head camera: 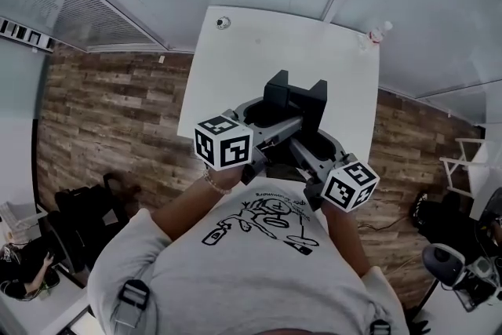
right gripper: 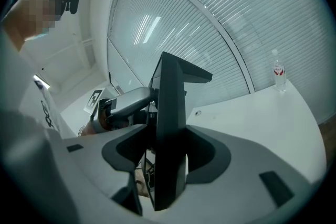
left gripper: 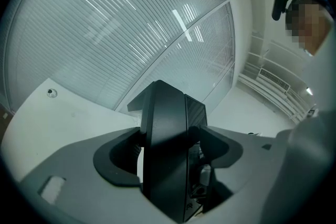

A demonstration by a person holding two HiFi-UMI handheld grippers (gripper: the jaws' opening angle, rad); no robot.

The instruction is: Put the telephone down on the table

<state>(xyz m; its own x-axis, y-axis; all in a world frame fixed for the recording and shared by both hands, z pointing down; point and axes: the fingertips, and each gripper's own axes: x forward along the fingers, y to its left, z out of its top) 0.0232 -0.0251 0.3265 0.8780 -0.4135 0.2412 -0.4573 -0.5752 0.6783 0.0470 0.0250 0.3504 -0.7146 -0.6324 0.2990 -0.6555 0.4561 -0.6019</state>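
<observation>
Head view: both my hand-held grippers meet in front of my chest. The left hand-held gripper [head camera: 268, 112] and right hand-held gripper [head camera: 316, 139] are each clamped on the telephone [head camera: 296, 96] from opposite sides. The telephone is matte black and angular, and two blocky ends stick up from it. Left gripper view: jaws pinch a thick, rounded black slab. Right gripper view: jaws closed on a thin, flat black edge with a wedge-shaped top. The telephone sits over the near end of the white table [head camera: 235, 63]. Its underside is hidden, so I can't tell whether it touches. A small round object [head camera: 223, 23] lies at the far left corner and a clear bottle [head camera: 377, 33] stands at the far right corner. Slatted blinds are beyond.
</observation>
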